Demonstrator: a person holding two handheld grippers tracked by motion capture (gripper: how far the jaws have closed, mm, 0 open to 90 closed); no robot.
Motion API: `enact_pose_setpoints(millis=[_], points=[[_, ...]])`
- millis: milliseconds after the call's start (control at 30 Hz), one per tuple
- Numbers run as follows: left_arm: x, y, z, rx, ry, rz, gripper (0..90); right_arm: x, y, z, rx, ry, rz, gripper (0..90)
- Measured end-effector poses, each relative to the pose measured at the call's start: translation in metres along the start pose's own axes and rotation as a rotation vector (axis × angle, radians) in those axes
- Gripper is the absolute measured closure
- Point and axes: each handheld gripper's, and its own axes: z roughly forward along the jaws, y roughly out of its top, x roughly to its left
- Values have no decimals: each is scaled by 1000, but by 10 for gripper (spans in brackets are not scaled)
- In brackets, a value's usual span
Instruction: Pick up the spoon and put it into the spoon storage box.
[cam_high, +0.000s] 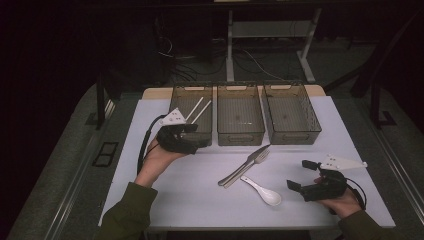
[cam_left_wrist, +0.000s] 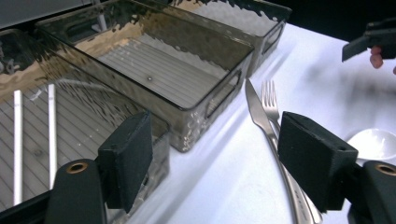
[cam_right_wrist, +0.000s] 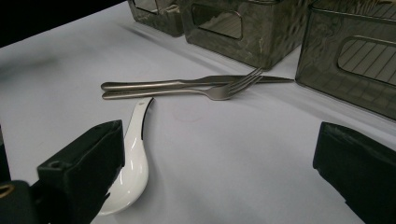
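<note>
1. At the left centre of the high view, the left gripper (cam_high: 192, 136) hovers at the near end of the left bin (cam_high: 176, 102), jaws apart and empty.
2. That bin holds two white chopsticks (cam_high: 199, 109), lying just above and right of the gripper.
3. The middle bin (cam_high: 240, 134) and the right bin (cam_high: 294, 136) stand side by side across the upper centre of the white table (cam_high: 200, 200).
4. Below the middle bin, a knife (cam_high: 239, 170) and fork (cam_high: 251, 164) lie together, diagonal.
5. A white spoon (cam_high: 262, 190) lies just below them, at lower centre.
6. At the lower right, the right gripper (cam_high: 303, 174) sits beside the spoon, jaws wide and empty.
</note>
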Motion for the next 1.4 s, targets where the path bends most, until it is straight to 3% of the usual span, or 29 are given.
enact_pose_setpoints(millis=[300,600,867,1133,1400], points=[[-17,-24,-6,-7,-1,7,201,0,0,0,1,-1,-3,22],[-30,-48,-13,-2,-28,3,161,1,1,0,5,2,-5,22],[-39,-65,-18,-9,-38,-5,133,2,2,-1,42,10,-6,56],[-45,-78,-19,-13,-25,-24,27,8,7,4,91,52,-3,248],[-47,-82,-16,23,-31,-21,0,16,20,23,141,78,-3,580]])
